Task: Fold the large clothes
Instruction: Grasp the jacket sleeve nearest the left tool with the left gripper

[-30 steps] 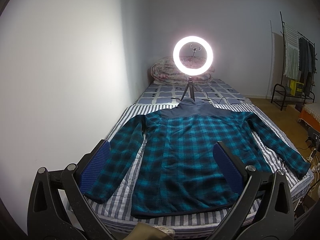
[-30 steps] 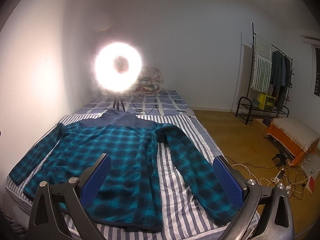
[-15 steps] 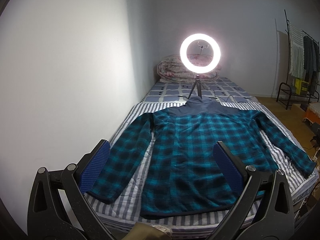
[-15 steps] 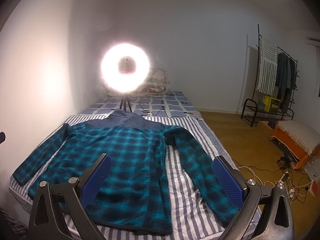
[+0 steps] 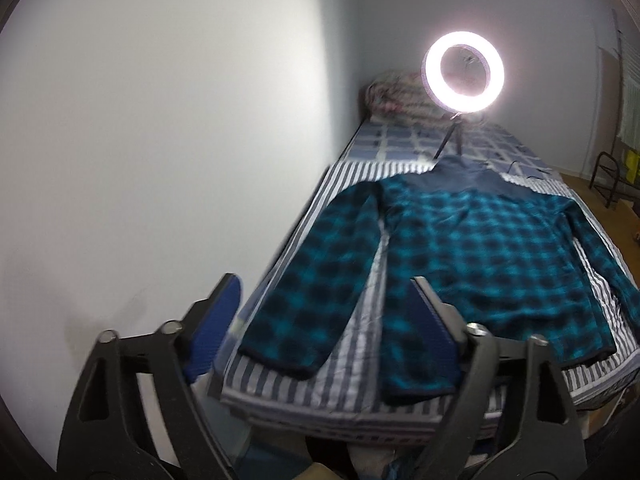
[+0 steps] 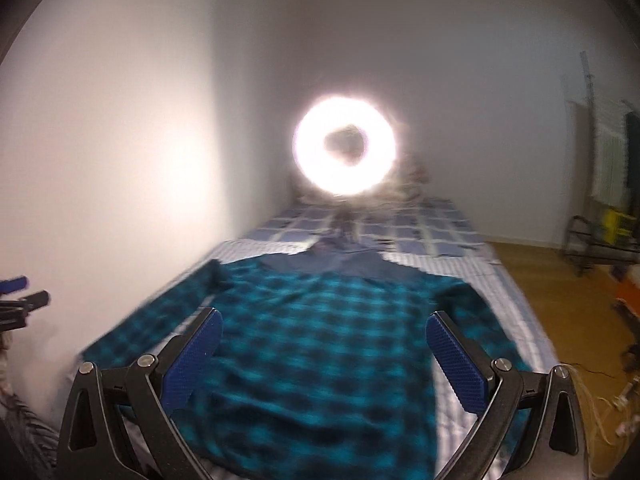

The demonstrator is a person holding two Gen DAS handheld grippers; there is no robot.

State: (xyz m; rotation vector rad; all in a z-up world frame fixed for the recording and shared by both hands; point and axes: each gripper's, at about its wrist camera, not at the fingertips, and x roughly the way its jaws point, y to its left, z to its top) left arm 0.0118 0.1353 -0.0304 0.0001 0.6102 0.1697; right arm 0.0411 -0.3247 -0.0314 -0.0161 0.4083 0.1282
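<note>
A teal and black plaid jacket [image 5: 472,256] with a grey-blue collar lies flat on the striped bed sheet [image 5: 320,392], sleeves spread; it also shows in the right wrist view [image 6: 320,344]. My left gripper [image 5: 320,324] is open and empty, above the bed's near left corner, with the left sleeve cuff [image 5: 288,352] between its fingers in view. My right gripper [image 6: 324,356] is open and empty, above the jacket's lower body. The left gripper's tip [image 6: 16,300] shows at the left edge of the right wrist view.
A lit ring light [image 5: 464,72] on a tripod stands on the bed behind the collar. A folded quilt [image 5: 396,96] lies at the bed's head. A white wall [image 5: 160,160] runs along the left. A clothes rack [image 6: 604,216] and cables [image 6: 600,408] are at the right.
Both grippers have swung left and moved in toward the bed. The left one now faces the left sleeve and wall; the right one now faces the jacket's middle. Both views are blurred.
</note>
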